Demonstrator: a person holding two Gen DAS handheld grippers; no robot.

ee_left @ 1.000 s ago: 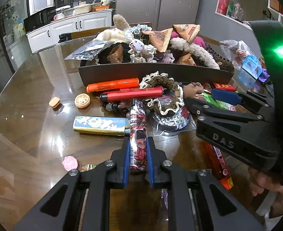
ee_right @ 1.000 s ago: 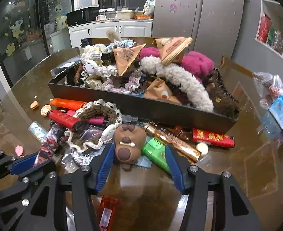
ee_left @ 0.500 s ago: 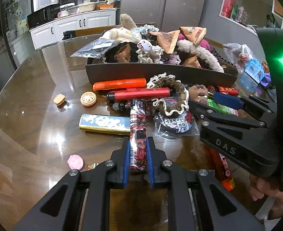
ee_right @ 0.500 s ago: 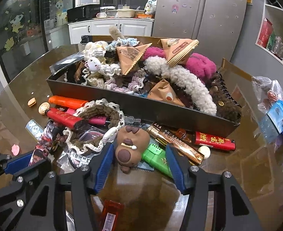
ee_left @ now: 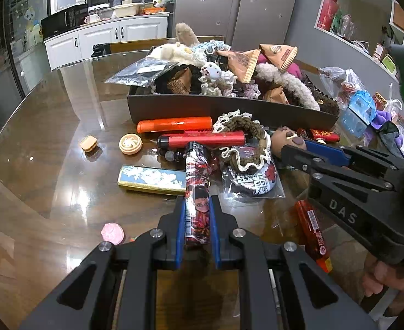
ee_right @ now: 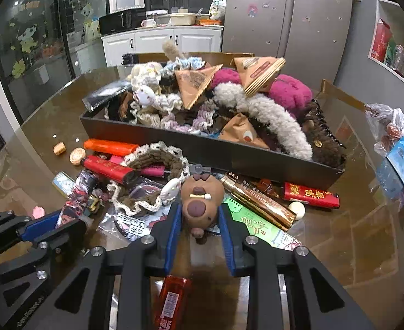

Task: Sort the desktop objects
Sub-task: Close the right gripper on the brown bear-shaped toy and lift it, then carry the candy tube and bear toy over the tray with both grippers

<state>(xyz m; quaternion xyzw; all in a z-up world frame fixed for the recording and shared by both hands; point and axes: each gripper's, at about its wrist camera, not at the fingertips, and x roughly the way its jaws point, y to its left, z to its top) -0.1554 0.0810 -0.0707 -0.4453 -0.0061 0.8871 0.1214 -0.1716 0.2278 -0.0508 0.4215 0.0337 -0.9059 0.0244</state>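
Observation:
My left gripper (ee_left: 196, 220) is shut on a lighter with a cartoon print (ee_left: 197, 189), its far end among the clutter; it also shows in the right wrist view (ee_right: 77, 195). My right gripper (ee_right: 198, 220) has closed on a brown capybara plush clip (ee_right: 199, 200), whose head fills the gap between the blue pads. The clip shows in the left wrist view (ee_left: 285, 140). A dark tray (ee_right: 229, 156) piled with hair scrunchies, fuzzy bands and snack packets stands behind.
Red lighters (ee_left: 202, 140), an orange one (ee_left: 174, 123), a blue tin (ee_left: 151, 178), a crochet scrunchie (ee_right: 158, 162), a gold tube (ee_right: 257, 200), a green packet (ee_right: 257, 225), small erasers (ee_left: 130, 143) and a pink one (ee_left: 112, 231) lie on the glossy wooden table. Plastic bags (ee_right: 394, 143) sit right.
The right gripper's jaws have closed in from wide open onto the capybara clip. The left gripper stays shut on the cartoon lighter, and its view has shifted slightly.

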